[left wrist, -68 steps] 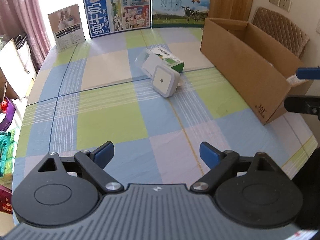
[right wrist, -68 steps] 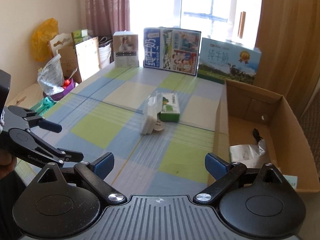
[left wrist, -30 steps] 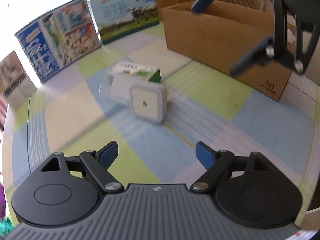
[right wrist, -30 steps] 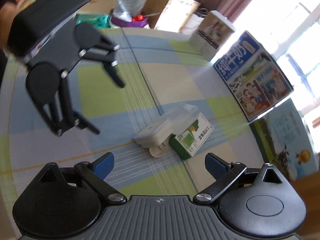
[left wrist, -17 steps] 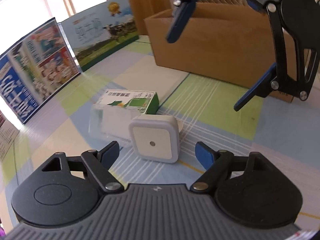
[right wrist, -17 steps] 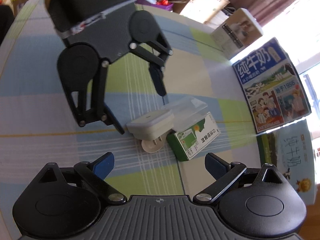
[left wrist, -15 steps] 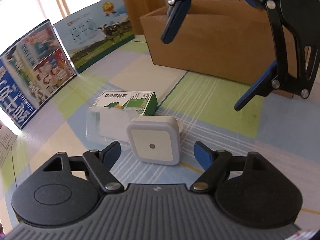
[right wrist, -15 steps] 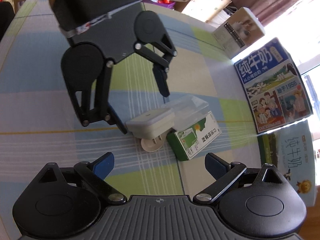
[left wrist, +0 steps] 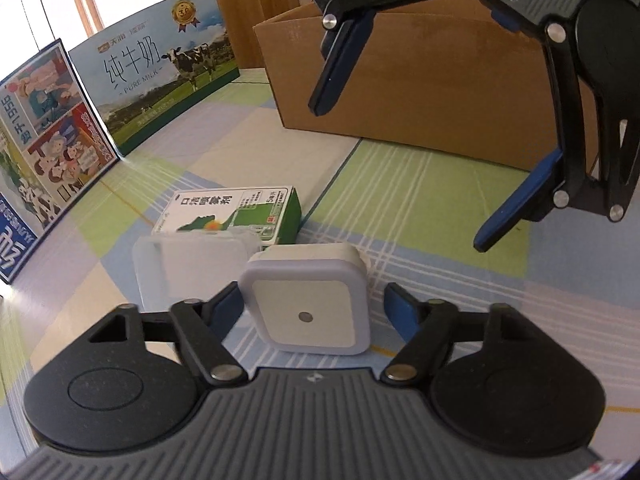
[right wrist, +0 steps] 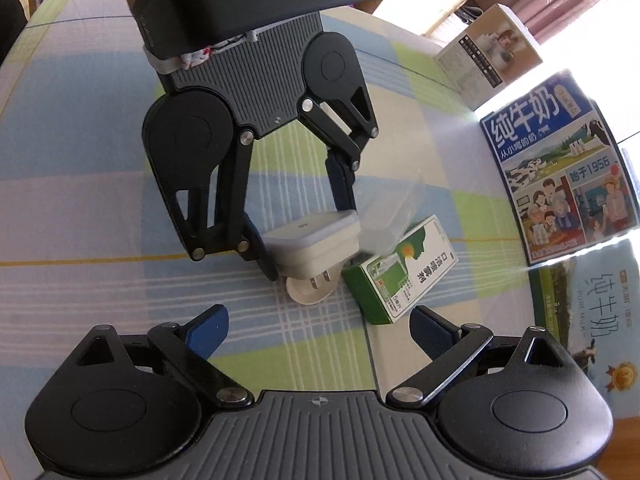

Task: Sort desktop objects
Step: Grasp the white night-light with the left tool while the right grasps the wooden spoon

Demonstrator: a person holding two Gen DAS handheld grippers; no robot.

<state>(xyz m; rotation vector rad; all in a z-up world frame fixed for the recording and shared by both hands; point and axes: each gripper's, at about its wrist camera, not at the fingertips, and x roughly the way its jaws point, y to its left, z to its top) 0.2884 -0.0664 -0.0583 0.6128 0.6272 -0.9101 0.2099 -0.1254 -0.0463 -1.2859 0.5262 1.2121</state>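
The left claw has come down around the white plug and its jaws are closing on it. One blue finger touches the plug's side; the other sits just beside it. So the pick-up is starting. The right claw hangs wide open, holding nothing, near the green box. The cardboard box waits behind.
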